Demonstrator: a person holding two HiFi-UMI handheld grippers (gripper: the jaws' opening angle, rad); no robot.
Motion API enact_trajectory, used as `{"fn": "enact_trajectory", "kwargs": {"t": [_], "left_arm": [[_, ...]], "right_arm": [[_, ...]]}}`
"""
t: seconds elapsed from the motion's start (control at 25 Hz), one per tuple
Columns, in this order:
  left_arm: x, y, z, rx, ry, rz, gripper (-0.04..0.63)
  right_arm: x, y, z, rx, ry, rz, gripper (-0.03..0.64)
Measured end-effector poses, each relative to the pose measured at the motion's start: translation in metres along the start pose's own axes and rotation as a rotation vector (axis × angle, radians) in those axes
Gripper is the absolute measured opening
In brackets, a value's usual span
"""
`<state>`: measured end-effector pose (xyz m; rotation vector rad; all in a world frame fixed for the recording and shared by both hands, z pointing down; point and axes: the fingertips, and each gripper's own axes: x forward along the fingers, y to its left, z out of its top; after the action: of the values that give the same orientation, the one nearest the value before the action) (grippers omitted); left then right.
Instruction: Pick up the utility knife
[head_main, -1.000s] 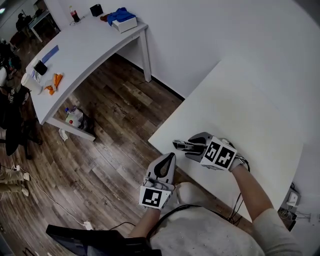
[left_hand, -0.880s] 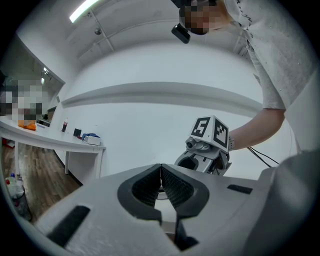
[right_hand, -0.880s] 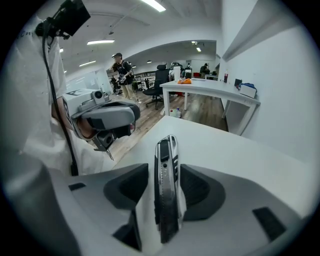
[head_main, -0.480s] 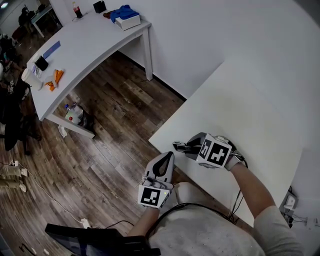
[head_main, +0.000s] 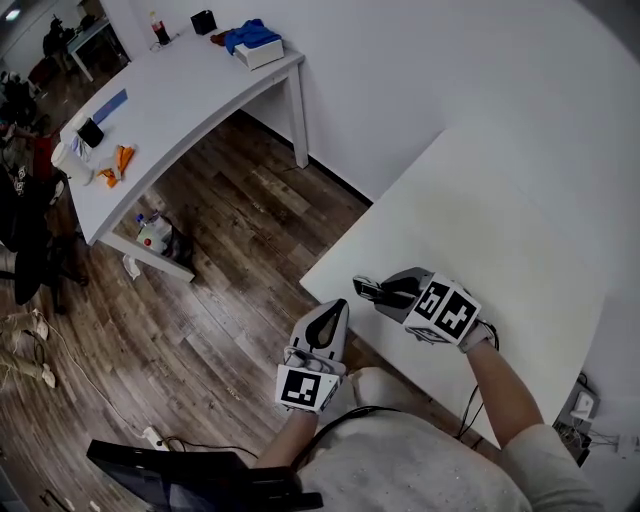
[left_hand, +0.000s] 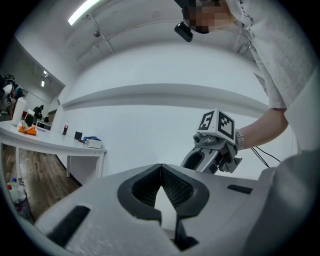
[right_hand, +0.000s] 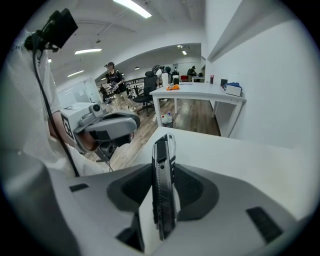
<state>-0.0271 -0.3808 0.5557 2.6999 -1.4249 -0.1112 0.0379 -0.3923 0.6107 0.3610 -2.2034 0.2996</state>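
R gripper (head_main: 386, 292) is clamped on the utility knife (right_hand: 162, 175). Its jaws have just been closing, and the pads now press both flat sides w/ the knife standing on edge btwn them. Dark body w/ metal rail, front end sticking out past the jaw tips. Knife sits over the near left corner of the white table (head_main: 500, 220), close to the edge; can't tell if it's clear of the surface. Gripper tilts down toward the tabletop.

L gripper (left_hand: 161, 172) has its jaws together, tips meeting, nothing btwn them. It's off the table, over the wood floor (head_main: 230, 250), near the R one but apart from it. Cluttered desk (head_main: 170, 95) stands well away by the wall.
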Motion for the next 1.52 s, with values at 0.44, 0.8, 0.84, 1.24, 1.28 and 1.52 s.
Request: {"fn": "enact_trajectory", "kwargs": {"t": [0.44, 0.8, 0.84, 1.24, 1.28, 1.52], "left_arm": [[0.008, -0.023, 0.051, 0.031, -0.014, -0.046, 0.008], [0.002, -0.042, 0.091, 0.024, -0.024, -0.065, 0.008], [0.002, -0.044, 0.093, 0.023, -0.022, -0.069, 0.008], [0.003, -0.054, 0.101, 0.006, -0.027, -0.099, 0.008], [0.004, -0.055, 0.103, 0.002, -0.027, -0.104, 0.008], [0.0, -0.053, 0.105, 0.025, -0.019, -0.115, 0.008]], "right_arm": [[-0.065, 0.004, 0.036, 0.203, -0.27, -0.091, 0.138], [-0.113, 0.021, 0.05, 0.333, -0.446, -0.172, 0.138], [-0.116, 0.021, 0.051, 0.344, -0.458, -0.181, 0.138], [-0.141, 0.017, 0.047, 0.524, -0.646, -0.24, 0.138], [-0.142, 0.017, 0.046, 0.532, -0.653, -0.251, 0.138], [-0.142, 0.019, 0.046, 0.576, -0.697, -0.289, 0.138]]}}
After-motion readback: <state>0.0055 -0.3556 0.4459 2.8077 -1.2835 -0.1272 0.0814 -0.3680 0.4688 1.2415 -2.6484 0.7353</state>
